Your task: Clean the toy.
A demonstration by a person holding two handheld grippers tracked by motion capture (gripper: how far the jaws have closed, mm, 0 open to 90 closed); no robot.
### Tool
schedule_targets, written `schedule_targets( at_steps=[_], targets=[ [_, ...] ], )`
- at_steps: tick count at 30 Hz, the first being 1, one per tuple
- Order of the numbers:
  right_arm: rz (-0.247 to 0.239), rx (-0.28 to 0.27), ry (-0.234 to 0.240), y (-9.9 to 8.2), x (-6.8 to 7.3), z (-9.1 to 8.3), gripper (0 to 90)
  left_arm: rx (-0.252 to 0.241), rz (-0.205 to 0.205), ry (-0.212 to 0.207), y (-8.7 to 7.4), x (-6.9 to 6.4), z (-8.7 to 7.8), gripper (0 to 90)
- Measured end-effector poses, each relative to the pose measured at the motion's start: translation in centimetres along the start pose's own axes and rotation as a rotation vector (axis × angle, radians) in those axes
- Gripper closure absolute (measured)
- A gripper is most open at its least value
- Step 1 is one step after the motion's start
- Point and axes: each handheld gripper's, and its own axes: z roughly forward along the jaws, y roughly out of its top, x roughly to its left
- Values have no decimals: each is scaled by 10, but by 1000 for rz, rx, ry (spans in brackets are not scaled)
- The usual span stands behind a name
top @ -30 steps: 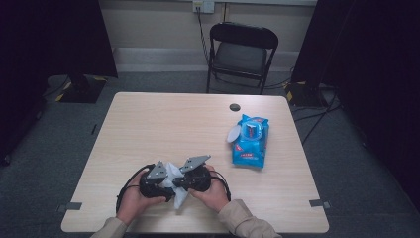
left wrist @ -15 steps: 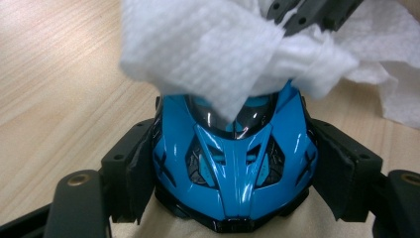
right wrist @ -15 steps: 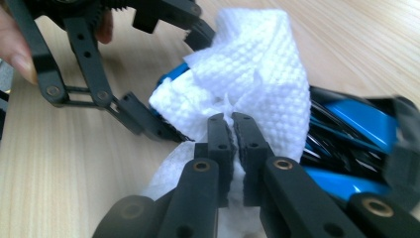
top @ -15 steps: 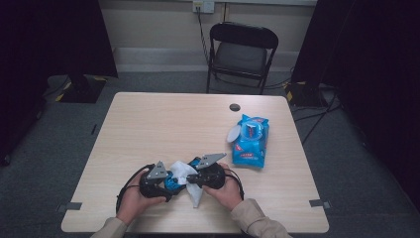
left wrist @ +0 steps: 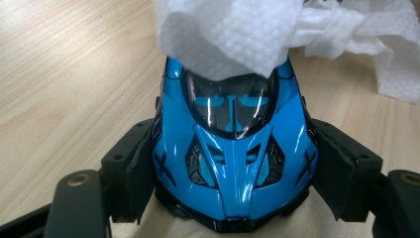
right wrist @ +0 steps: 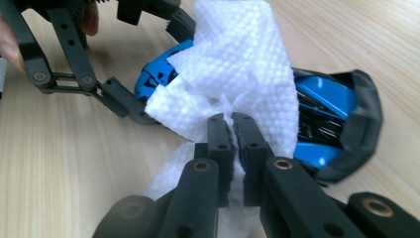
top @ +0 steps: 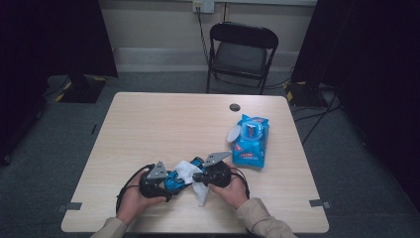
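Two grippers, left gripper (top: 171, 179) and right gripper (top: 198, 177), lower centre of the high view | one blue toy car (left wrist: 233, 148) | one white wipe (right wrist: 237, 74) | one blue wipes pack (top: 251, 141), right of centre | one table (top: 163, 124) | one black folding chair (top: 241, 54), top centre | one small black disc (top: 235, 107)

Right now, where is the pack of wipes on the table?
In the high view the pack of wipes lies flat near the table's right edge, lid flipped open, beyond the right tool and short of the small dark disc.
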Motion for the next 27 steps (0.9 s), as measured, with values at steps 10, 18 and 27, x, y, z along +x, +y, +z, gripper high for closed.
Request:
schedule_targets(
  at_steps=[10, 18, 27],
  targets=[
    [18, 11, -10, -6, -5, -5, 876, 0, 0, 0, 0, 0, 0, 255],
    [42, 11, -27, -11, -12, -11, 876, 0, 0, 0, 0, 0, 0, 255],
    [38, 24, -43, -12, -16, -18, 876, 0, 0, 0, 0, 0, 0, 255]
  ],
)
